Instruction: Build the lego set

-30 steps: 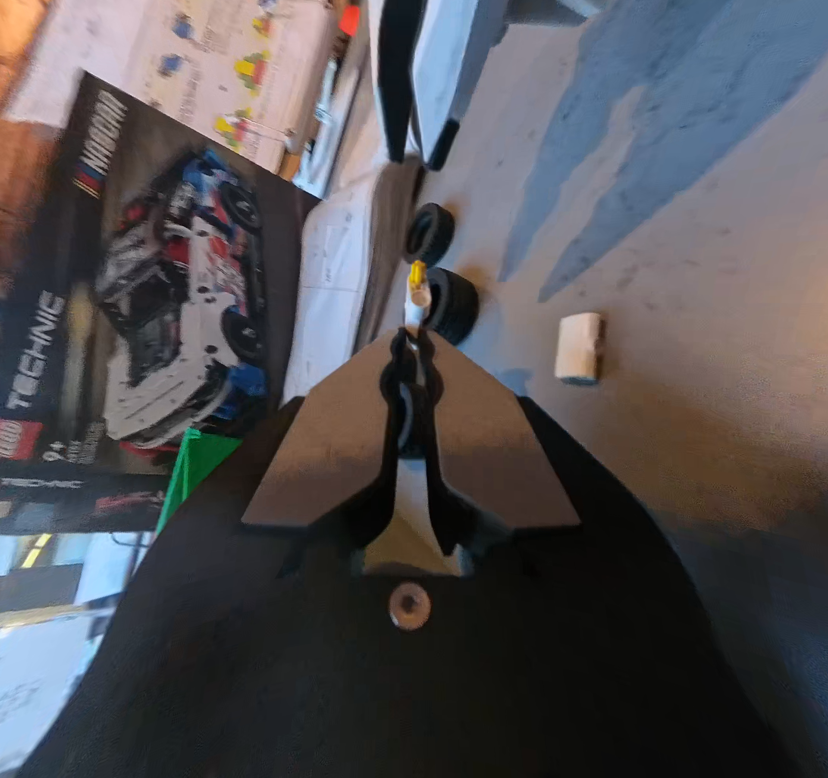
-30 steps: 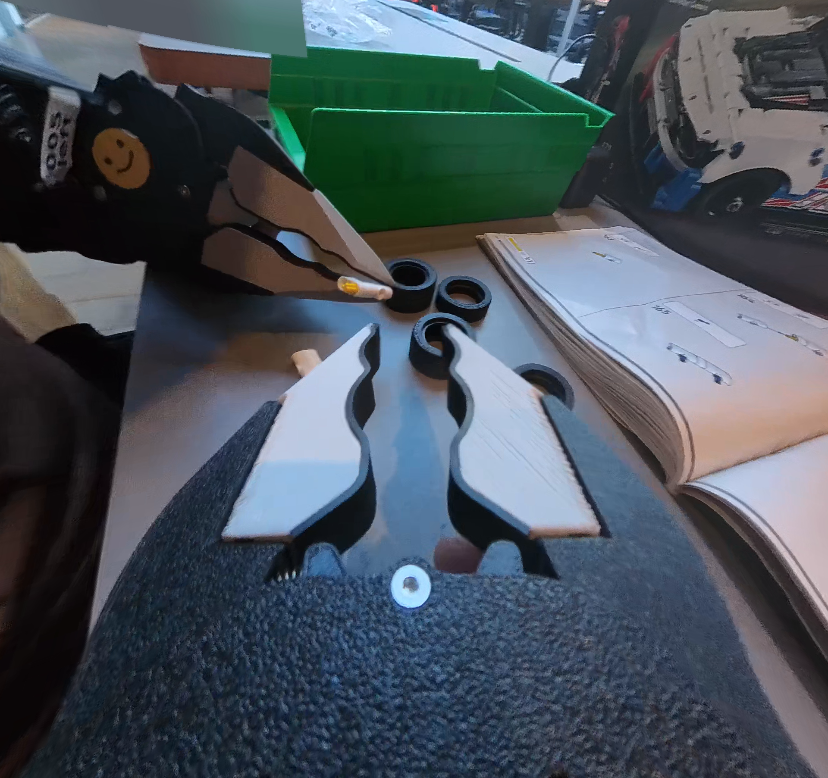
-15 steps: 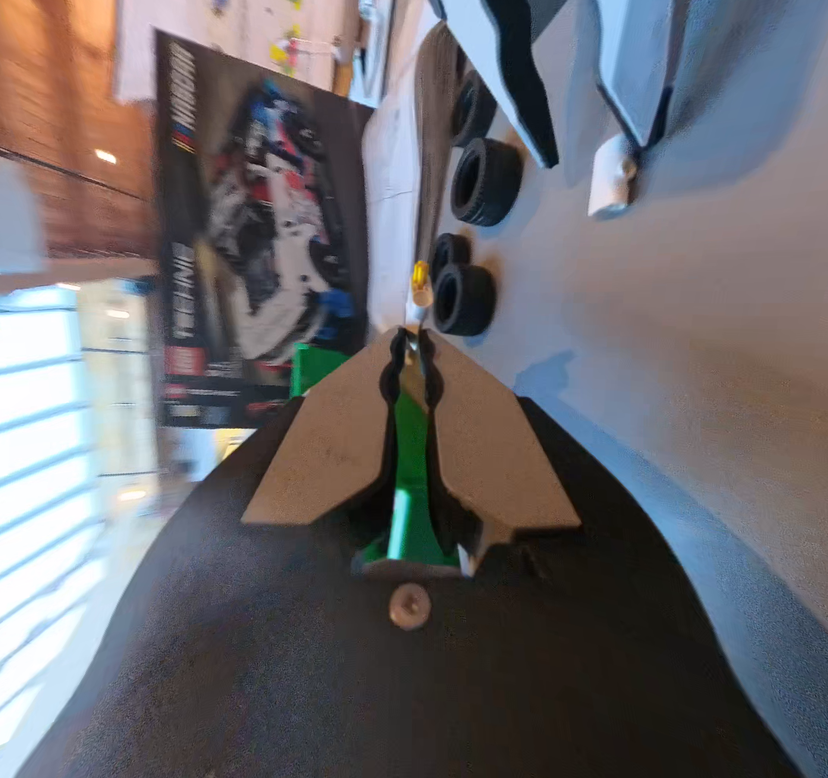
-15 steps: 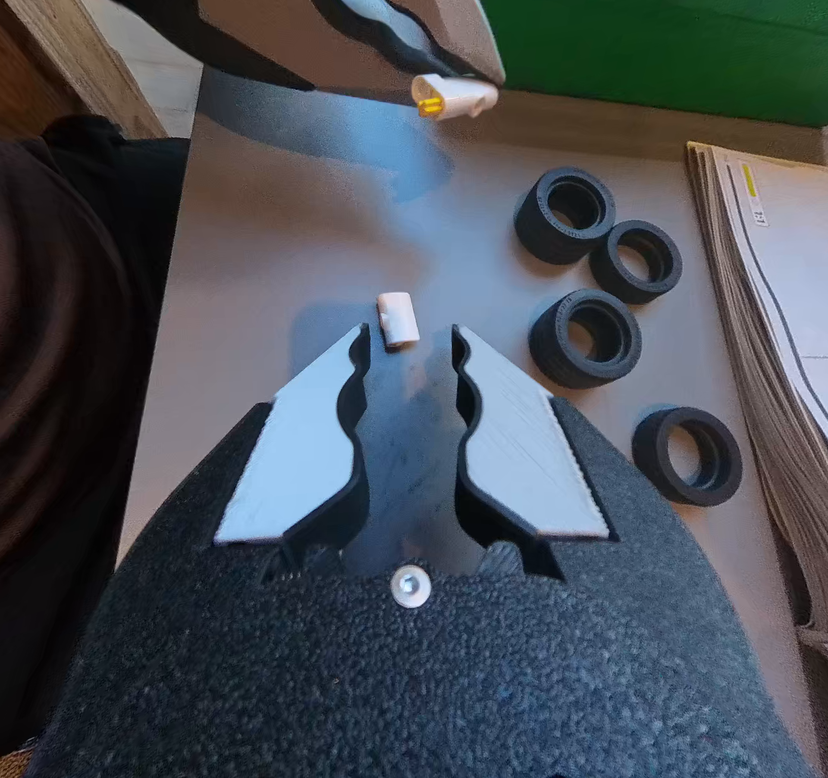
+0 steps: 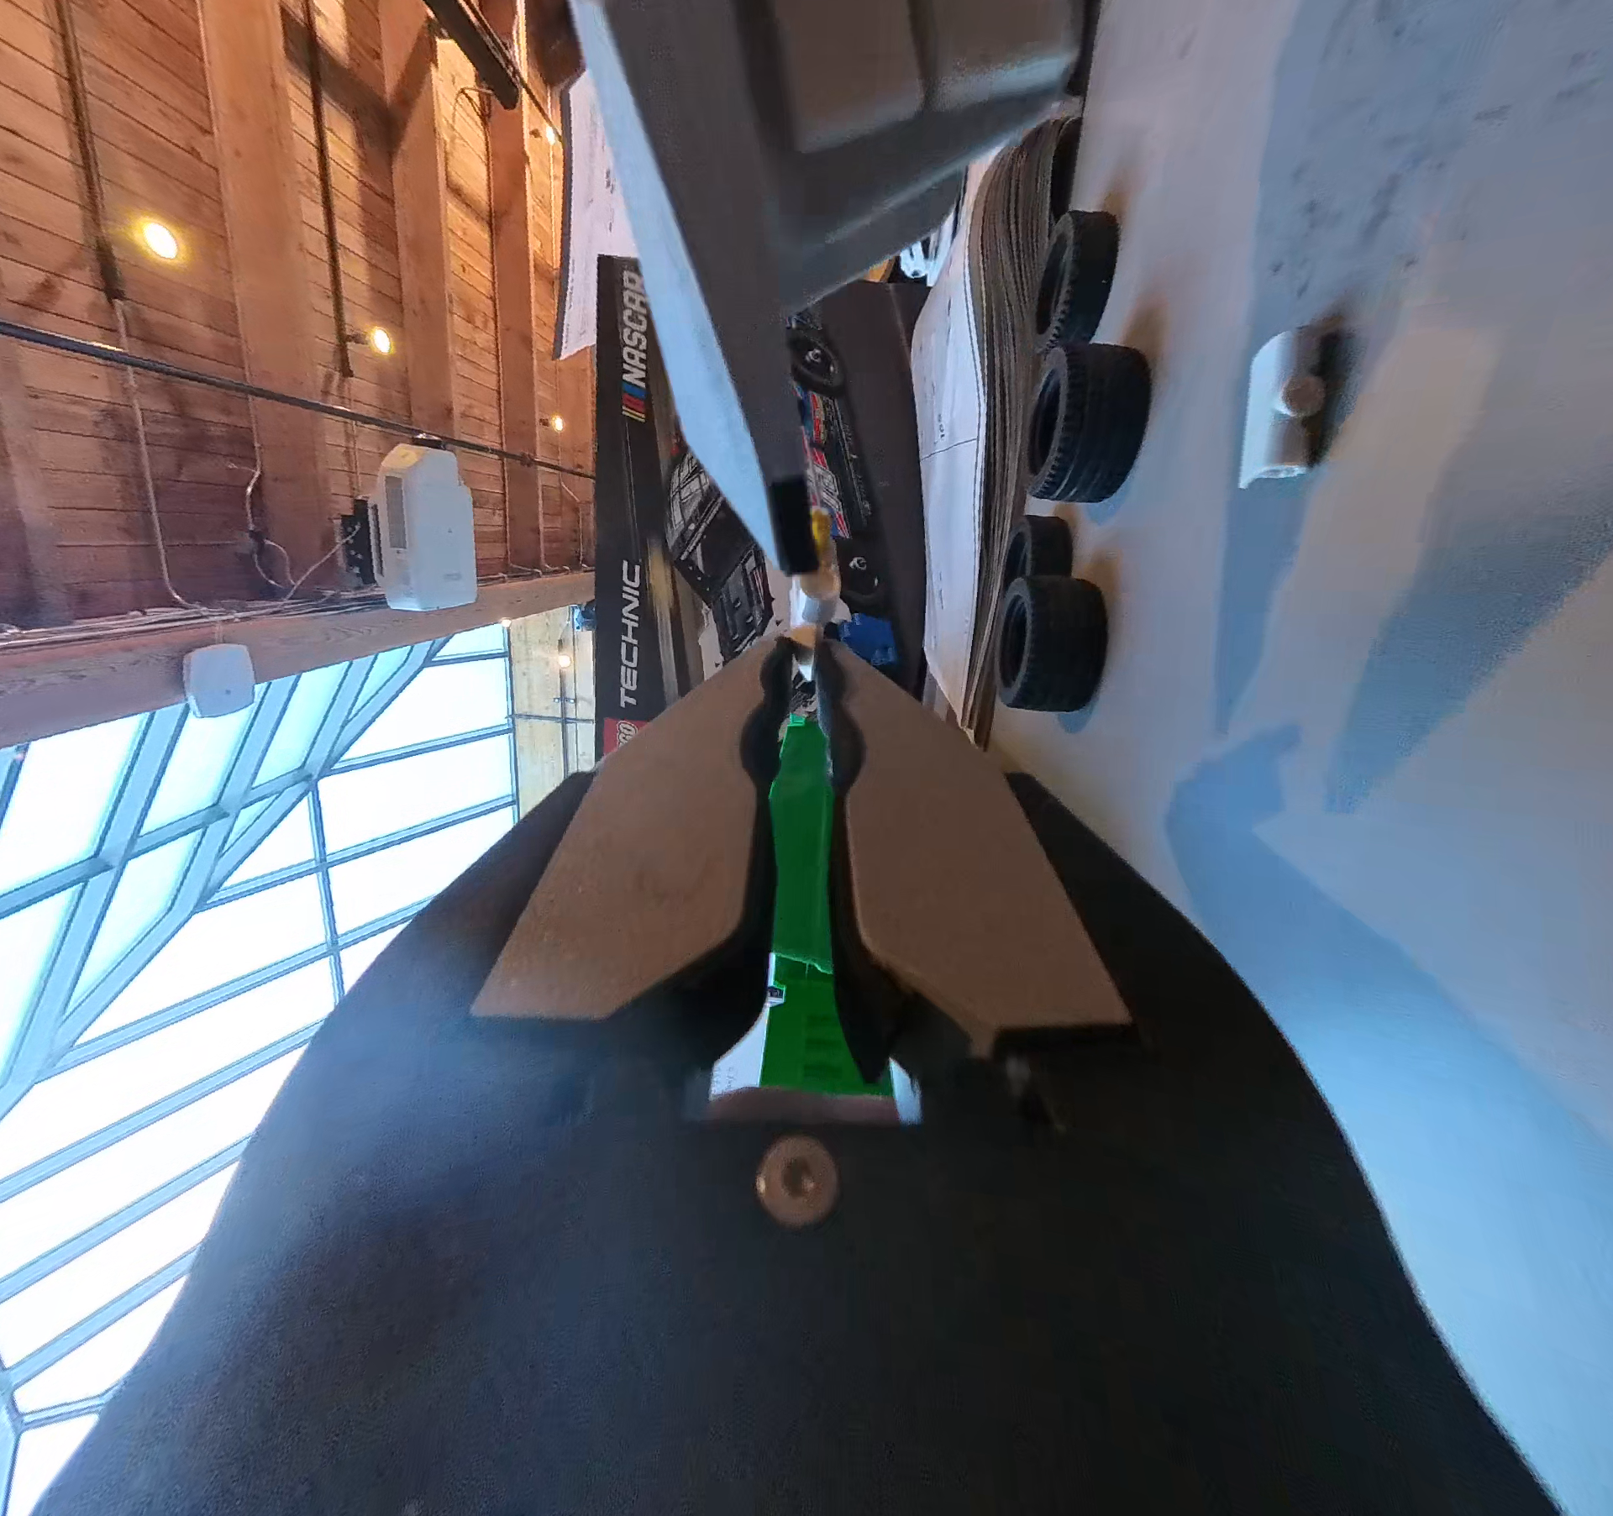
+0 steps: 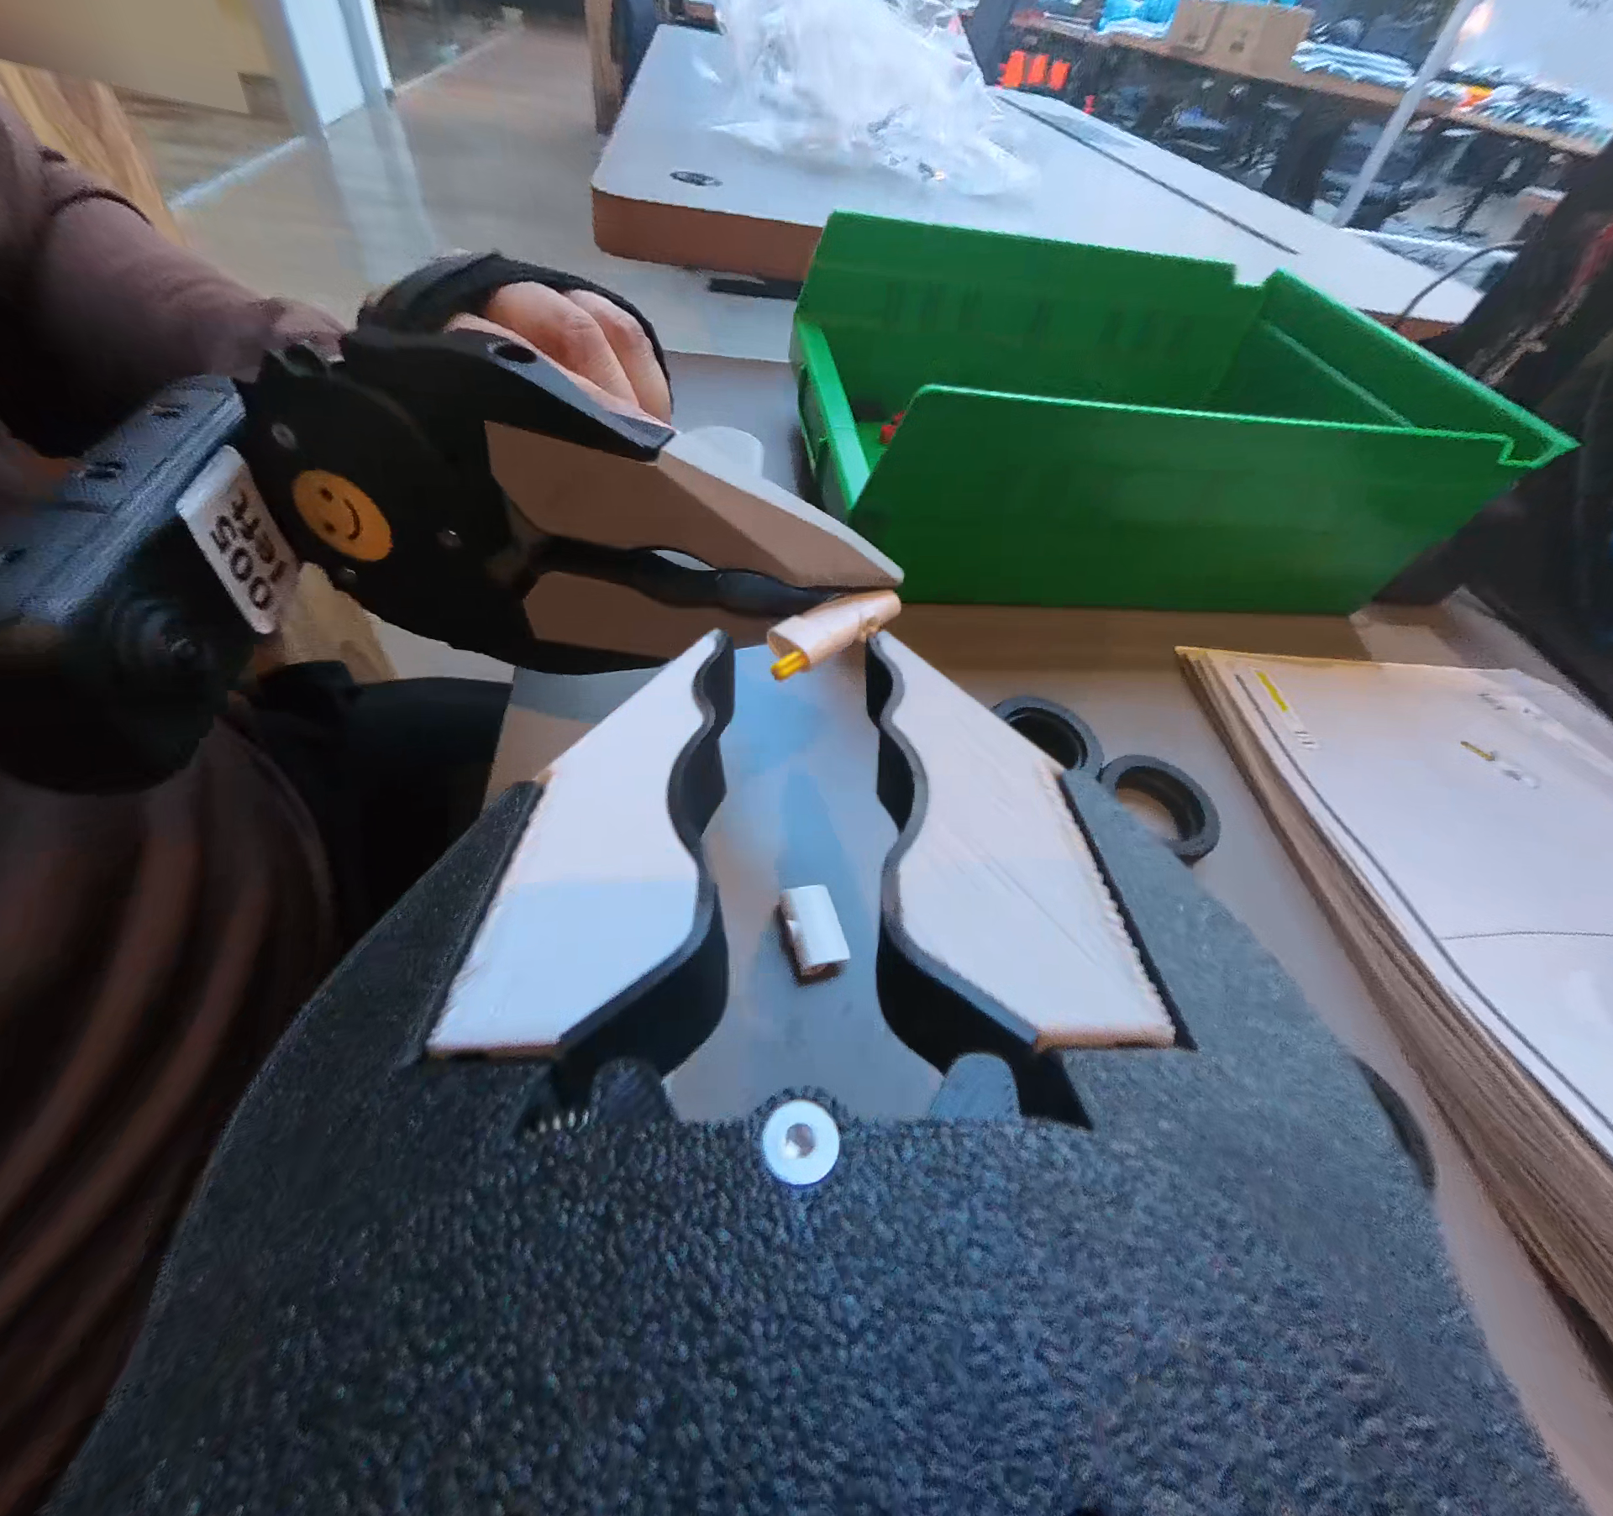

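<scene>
Right wrist view: left tool [image 6: 860, 597] clamped on white connector [image 6: 833, 632] with yellow pin, just ahead of right tool [image 6: 794, 671], spread wide. Probably light, rigid, slippery; best pinched across flat sides.

The grey tabletop [image 6: 1091, 641] carries a green bin [image 6: 1161, 505] at its far side and an open instruction booklet [image 6: 1440, 820] on the right. Black tyres [image 5: 1087, 423] lie in a loose group just beside the booklet's edge. A small white piece [image 6: 814, 933] lies apart from them.
</scene>
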Demonstrator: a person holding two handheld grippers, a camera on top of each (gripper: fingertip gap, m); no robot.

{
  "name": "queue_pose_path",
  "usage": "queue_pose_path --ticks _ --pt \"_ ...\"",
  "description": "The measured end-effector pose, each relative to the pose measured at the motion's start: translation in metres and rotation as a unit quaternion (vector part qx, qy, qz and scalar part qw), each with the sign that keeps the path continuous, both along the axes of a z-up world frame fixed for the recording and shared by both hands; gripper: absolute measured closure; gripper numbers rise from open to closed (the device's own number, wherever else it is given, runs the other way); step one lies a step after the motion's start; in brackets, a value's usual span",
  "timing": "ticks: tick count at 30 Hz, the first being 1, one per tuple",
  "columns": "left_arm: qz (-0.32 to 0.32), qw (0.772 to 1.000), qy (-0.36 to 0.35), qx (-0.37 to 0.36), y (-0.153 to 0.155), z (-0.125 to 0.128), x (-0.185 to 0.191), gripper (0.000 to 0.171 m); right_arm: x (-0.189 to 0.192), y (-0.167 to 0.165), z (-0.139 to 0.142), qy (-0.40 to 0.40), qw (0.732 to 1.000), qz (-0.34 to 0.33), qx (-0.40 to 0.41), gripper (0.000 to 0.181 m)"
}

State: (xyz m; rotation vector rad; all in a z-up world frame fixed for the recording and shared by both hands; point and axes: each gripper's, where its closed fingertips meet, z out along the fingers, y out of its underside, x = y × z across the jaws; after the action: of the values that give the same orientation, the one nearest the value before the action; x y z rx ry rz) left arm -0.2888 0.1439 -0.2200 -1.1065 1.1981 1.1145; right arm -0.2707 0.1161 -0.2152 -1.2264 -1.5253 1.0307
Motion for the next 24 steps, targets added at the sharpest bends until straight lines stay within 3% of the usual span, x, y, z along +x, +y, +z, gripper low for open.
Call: queue_pose_path --ticks 6,14,24 --pt "0.017 0.999 -0.011 -0.030 -0.003 -0.013 -0.006 0.169 -0.010 -0.001 -0.015 -0.032 0.995 -0.040 0.080 0.167" --pt "0.028 0.997 -0.040 -0.058 -0.006 -0.026 -0.029 0.168 -0.020 0.011 -0.032 -0.072 0.992 -0.050 0.086 0.172" --pt "-0.007 0.982 -0.165 -0.090 -0.002 -0.025 -0.051 0.171 -0.045 0.021 -0.019 -0.043 0.993 -0.018 0.108 0.168"
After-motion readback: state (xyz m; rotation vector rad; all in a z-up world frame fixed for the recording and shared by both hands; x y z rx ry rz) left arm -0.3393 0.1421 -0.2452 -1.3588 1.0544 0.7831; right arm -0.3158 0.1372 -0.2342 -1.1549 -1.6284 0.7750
